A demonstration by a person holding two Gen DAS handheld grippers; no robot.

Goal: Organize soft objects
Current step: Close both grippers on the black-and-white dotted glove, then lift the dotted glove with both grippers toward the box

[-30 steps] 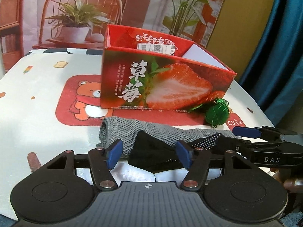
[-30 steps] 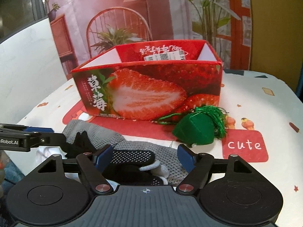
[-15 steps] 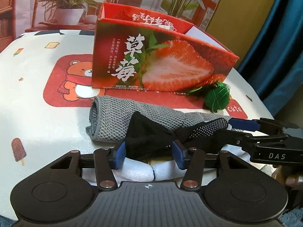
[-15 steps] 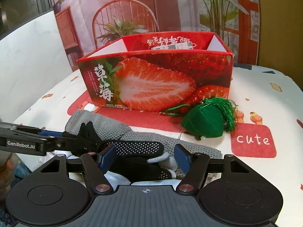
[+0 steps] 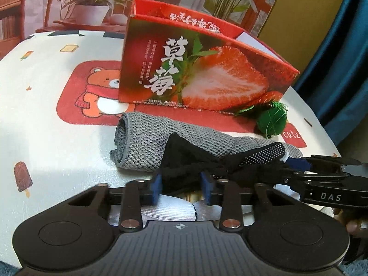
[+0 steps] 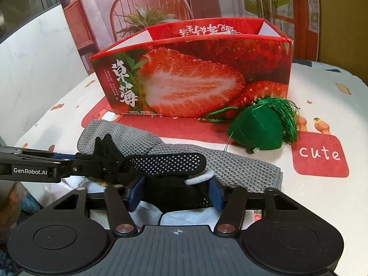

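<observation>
A black sock with white grip dots (image 5: 264,154) (image 6: 165,163) lies across a rolled grey knitted cloth (image 5: 147,142) (image 6: 230,165) and white fabric (image 5: 170,211) (image 6: 184,218) at the table's near edge. My left gripper (image 5: 181,184) is shut on the black sock's one end. My right gripper (image 6: 176,192) is closing around the other end, its pads against the fabric. Each gripper shows side-on in the other's view. A red strawberry box (image 5: 202,76) (image 6: 195,78) stands open behind. A green tasselled pouch (image 5: 272,120) (image 6: 260,128) lies in front of it.
The table has a white cloth with a bear print (image 5: 96,96) and a red "cute" patch (image 6: 319,154). A printed backdrop with a chair and plants hangs behind. A blue curtain (image 5: 345,57) hangs at the right.
Both grippers moved forward and down onto the black sock and narrowed. The left one has closed on it; the right one has narrowed onto it.
</observation>
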